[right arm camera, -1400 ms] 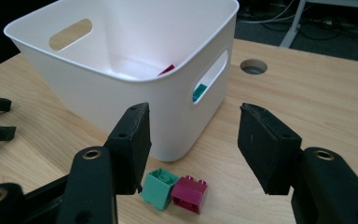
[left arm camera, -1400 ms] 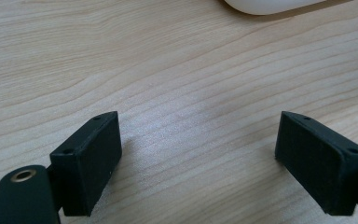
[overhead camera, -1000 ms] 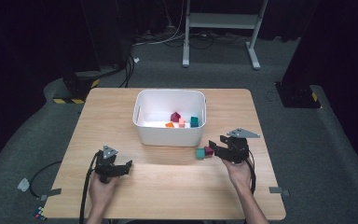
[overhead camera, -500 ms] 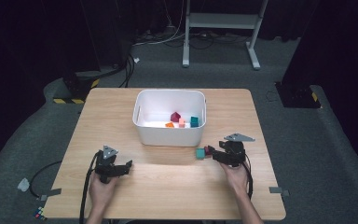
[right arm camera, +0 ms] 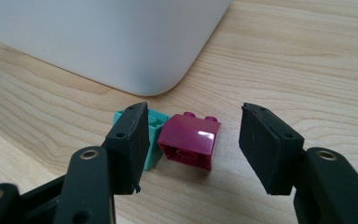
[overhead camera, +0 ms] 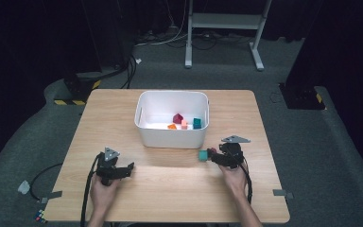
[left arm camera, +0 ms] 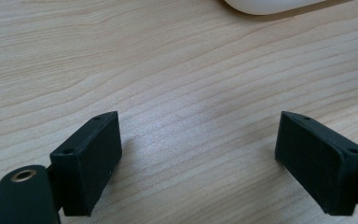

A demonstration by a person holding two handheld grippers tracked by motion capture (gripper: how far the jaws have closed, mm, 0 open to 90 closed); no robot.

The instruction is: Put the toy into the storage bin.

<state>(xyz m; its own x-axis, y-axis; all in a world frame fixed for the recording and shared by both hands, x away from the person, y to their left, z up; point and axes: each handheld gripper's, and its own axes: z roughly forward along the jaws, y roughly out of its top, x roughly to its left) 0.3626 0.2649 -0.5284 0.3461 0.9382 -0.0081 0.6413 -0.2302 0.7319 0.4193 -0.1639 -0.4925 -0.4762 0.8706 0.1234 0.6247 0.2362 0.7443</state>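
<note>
A magenta brick lies on its side on the wooden table, touching a teal brick to its left. My right gripper is open, its jaws standing on either side of the magenta brick without touching it. From above, the right gripper sits just right of the teal brick, near the front right corner of the white bin. My left gripper rests low on the table at the left, open with bare wood between its jaws.
The white bin holds several small bricks, among them a dark red one, an orange one and a teal one. The bin's rounded corner stands close behind the two loose bricks. Cables trail off the table's front left.
My right gripper has come down and moved left to the two bricks by the bin's corner. The left gripper has stayed where it was.
</note>
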